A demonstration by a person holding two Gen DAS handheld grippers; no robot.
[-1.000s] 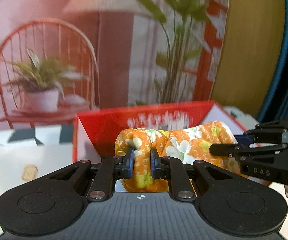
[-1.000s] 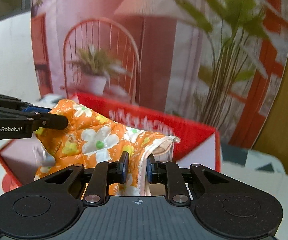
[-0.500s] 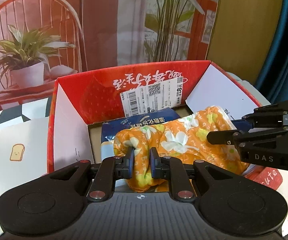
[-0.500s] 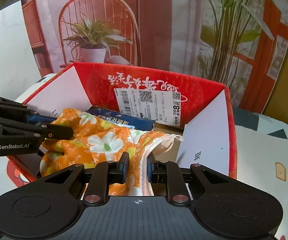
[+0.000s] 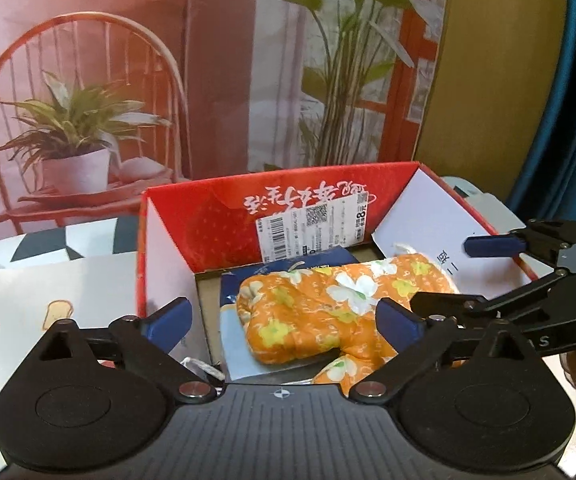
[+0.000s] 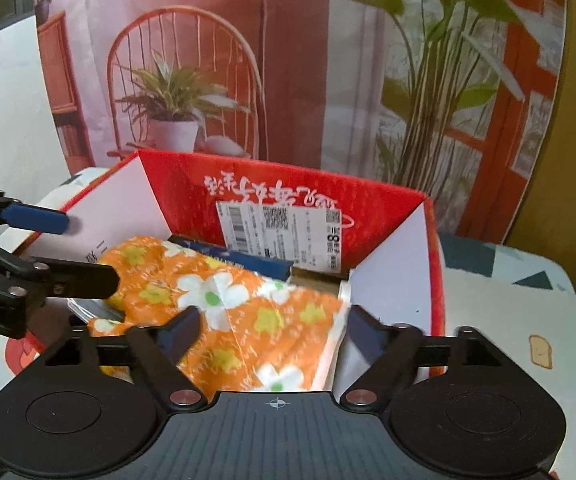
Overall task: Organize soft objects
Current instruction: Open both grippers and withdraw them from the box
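An orange flowered cloth lies folded inside the red cardboard box, on top of a blue packet. My left gripper is open just above the cloth's near end, holding nothing. My right gripper is open over the cloth at the box's near side, also empty. The right gripper shows at the right in the left wrist view, and the left gripper at the left in the right wrist view.
The box has white inner side walls and a shipping label on its red back wall. It stands on a table with a printed cloth. A backdrop picture of a chair and plants rises behind.
Both grippers lowered the cloth into the box, then opened and let it go. The cloth now rests in the box.
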